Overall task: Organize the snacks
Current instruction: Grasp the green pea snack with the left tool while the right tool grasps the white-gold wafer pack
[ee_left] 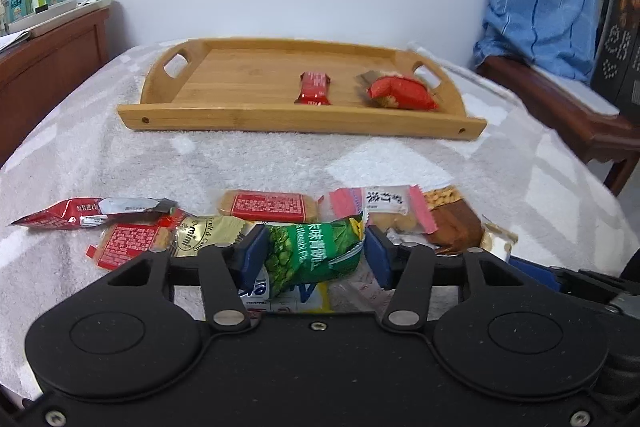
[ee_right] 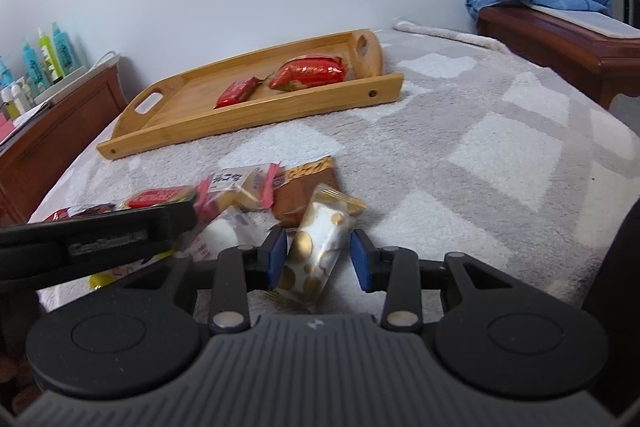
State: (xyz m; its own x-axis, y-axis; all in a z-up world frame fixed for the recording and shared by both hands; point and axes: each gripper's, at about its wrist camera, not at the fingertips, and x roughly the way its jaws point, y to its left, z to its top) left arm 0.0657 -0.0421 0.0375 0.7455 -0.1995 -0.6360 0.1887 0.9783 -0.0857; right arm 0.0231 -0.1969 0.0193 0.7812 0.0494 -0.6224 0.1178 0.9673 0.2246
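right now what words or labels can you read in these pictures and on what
"Wasabi": green crinkled snack packet, between the left gripper's pads.
"mimi" and "Fruit & Cand": gold foil wrapper.
Chinese characters: white-labelled clear pouch, illegible to me.
Red wrappers' white print: too small.
White gold-dotted packet: no text visible.

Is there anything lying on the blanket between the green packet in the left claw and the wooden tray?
Only other snacks: a red biscuit pack and a pink-edged packet lie just beyond the green packet in the left claw. Past them the blanket is bare up to the tray, whose low front wall must be cleared.
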